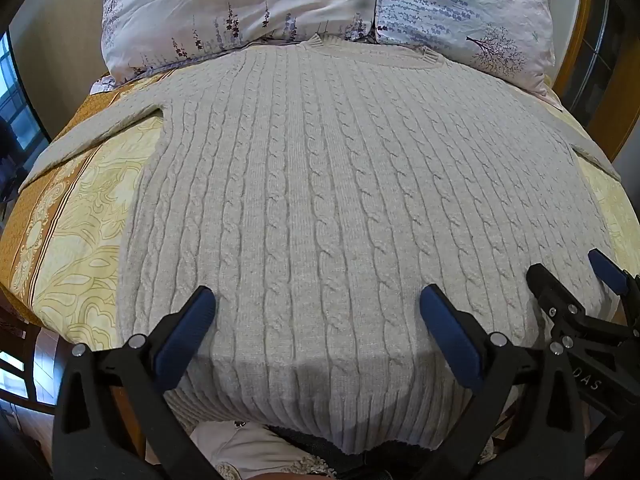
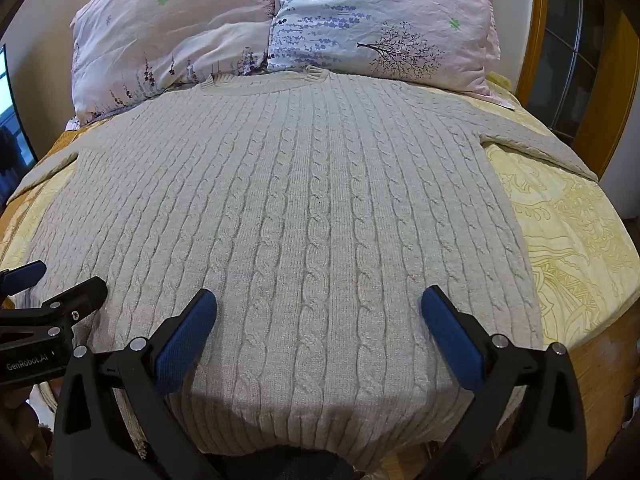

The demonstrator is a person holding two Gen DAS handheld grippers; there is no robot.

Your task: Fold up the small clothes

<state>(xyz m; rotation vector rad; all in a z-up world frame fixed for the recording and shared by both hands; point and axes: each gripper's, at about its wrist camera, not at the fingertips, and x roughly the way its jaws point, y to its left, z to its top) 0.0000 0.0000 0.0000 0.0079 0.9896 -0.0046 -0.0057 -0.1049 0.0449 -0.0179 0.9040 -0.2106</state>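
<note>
Left wrist view: a pale grey cable-knit sweater (image 1: 320,184) lies flat on the bed (image 1: 80,240), collar at the far end against two floral pillows (image 1: 248,12), hem at the near edge hanging slightly over. The left sleeve stretches out to the left across the yellow patterned cover; the right sleeve runs off to the right. The left tool (image 1: 318,308) stands wide, blue pads apart over the lower part of the sweater's body, nothing clamped between them. The right tool (image 1: 568,276) shows at the right edge, above the sweater's near right corner.

Right wrist view: the same sweater (image 2: 288,208) fills the middle, ribbed collar touching the pillows (image 2: 360,20), right sleeve angled out over the bed (image 2: 580,248). The right tool (image 2: 319,308) stands wide above the lower body, just inside the right side seam, gripping nothing. The left tool (image 2: 60,280) appears at the left edge, jaws spread, over the near left part.
</note>
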